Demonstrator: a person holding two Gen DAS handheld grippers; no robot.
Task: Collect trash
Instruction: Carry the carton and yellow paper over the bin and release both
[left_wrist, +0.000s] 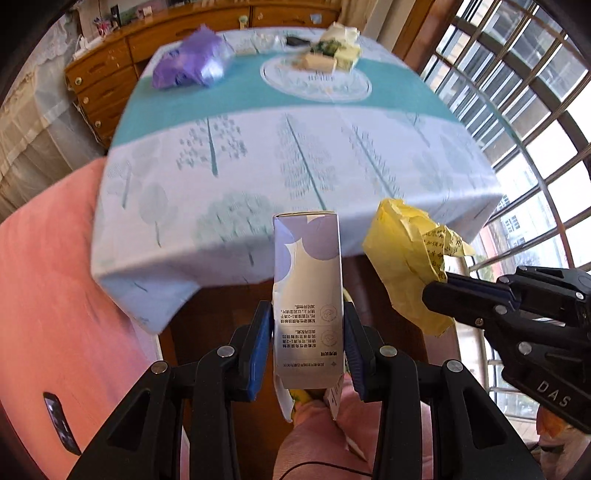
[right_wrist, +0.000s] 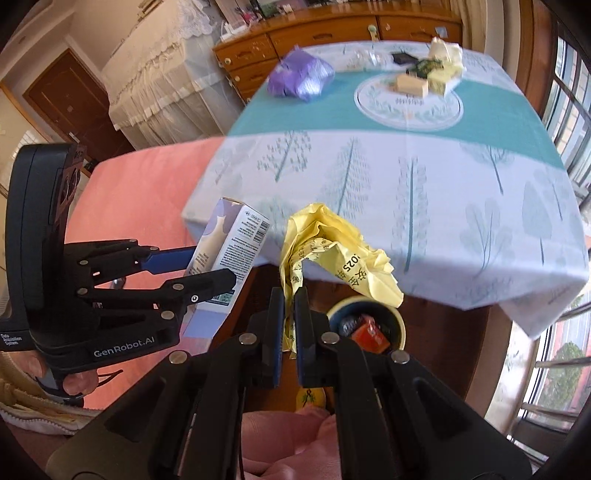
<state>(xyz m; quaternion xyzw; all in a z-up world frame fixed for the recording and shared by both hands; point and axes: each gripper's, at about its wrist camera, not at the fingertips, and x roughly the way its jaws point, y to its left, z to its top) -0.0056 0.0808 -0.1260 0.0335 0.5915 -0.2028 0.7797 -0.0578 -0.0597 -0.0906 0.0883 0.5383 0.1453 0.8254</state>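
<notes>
My left gripper (left_wrist: 307, 314) is shut on a tall white and lilac carton (left_wrist: 306, 291), held upright off the near edge of the table. The same carton (right_wrist: 231, 251) shows in the right wrist view, clamped in the left gripper (right_wrist: 207, 267). My right gripper (right_wrist: 290, 295) is shut on a crumpled yellow paper (right_wrist: 332, 251) with printed characters. That yellow paper (left_wrist: 406, 258) hangs to the right of the carton in the left wrist view, pinched by the right gripper (left_wrist: 437, 284). Below the right gripper sits a small round bin (right_wrist: 397, 321) holding wrappers.
The table wears a teal and white tree-print cloth (left_wrist: 295, 155). At its far end lie a purple plastic bag (left_wrist: 192, 62) and a pile of boxes and wrappers (left_wrist: 332, 51). A pink bed (left_wrist: 48, 288) is on the left, a wooden dresser (right_wrist: 332, 33) behind, barred windows (left_wrist: 517, 110) on the right.
</notes>
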